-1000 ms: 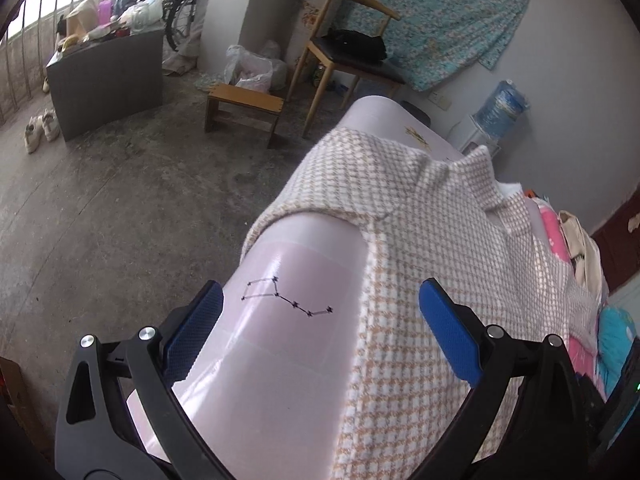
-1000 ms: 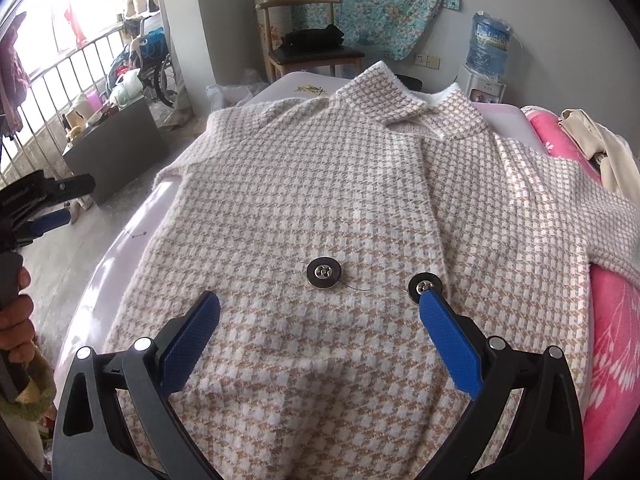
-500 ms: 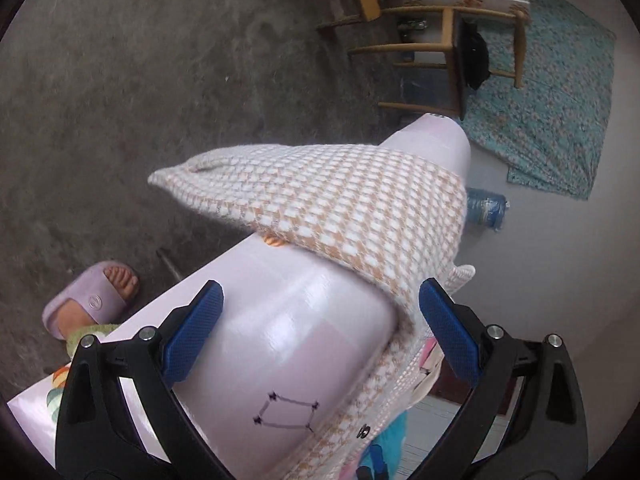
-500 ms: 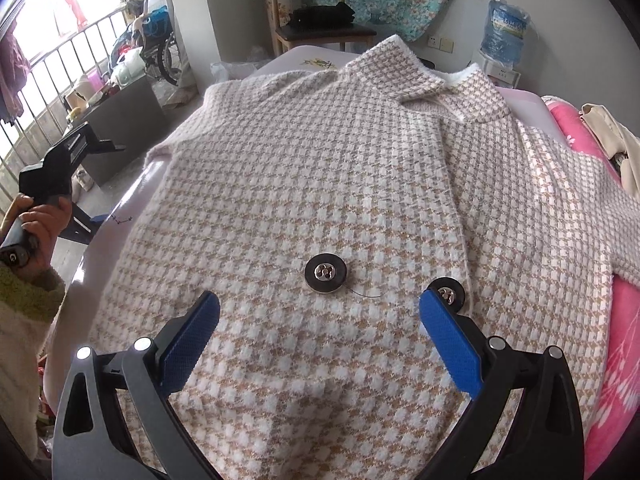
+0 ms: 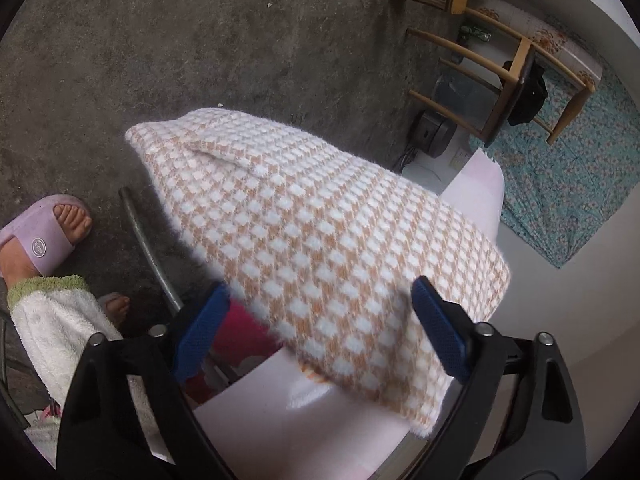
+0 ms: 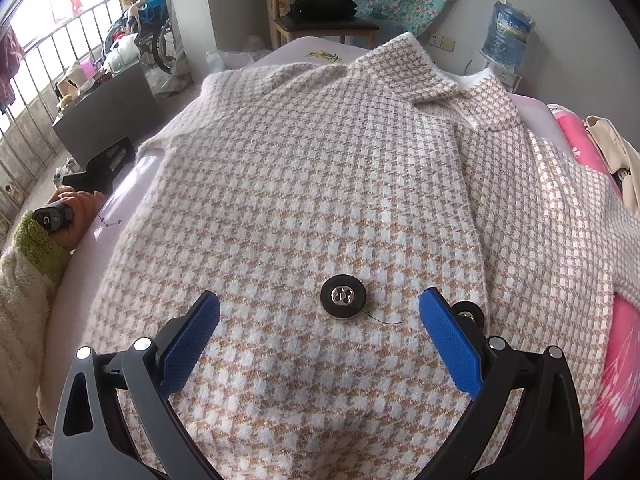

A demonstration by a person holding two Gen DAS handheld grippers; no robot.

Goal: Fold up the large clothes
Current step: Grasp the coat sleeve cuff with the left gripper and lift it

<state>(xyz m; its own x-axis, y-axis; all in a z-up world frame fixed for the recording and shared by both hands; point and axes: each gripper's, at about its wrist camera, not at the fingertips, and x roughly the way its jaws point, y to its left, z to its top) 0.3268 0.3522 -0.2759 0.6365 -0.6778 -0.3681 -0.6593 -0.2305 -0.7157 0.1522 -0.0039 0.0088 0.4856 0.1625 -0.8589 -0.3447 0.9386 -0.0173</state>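
A beige-and-white checked coat [image 6: 340,184] lies spread face up on the pale pink bed [image 6: 132,184]. One sleeve [image 5: 304,216] hangs over the bed's side edge above the floor. My left gripper [image 5: 320,320] is at that edge, rolled sideways, its jaws closing with the sleeve between them; the pads do not press on it. My right gripper [image 6: 320,336] hovers open over the coat's front, a black button [image 6: 343,297] between its fingers and a second button [image 6: 466,312] behind the right finger. In the right wrist view the hand [image 6: 78,216] that bears the left gripper shows at the bed's left side.
A foot in a lilac slipper [image 5: 44,236] stands on the concrete floor by the bed. Wooden chair [image 5: 508,64] and a dark box [image 5: 434,134] stand beyond the sleeve. A pink quilt [image 6: 616,380] lies on the bed's right; water bottle [image 6: 506,28] and a dark cabinet [image 6: 104,116] are farther off.
My left gripper dropped from above the bed to its side edge and rolled over; the hanging sleeve now lies between its narrowing jaws. My right gripper crept slightly forward over the coat.
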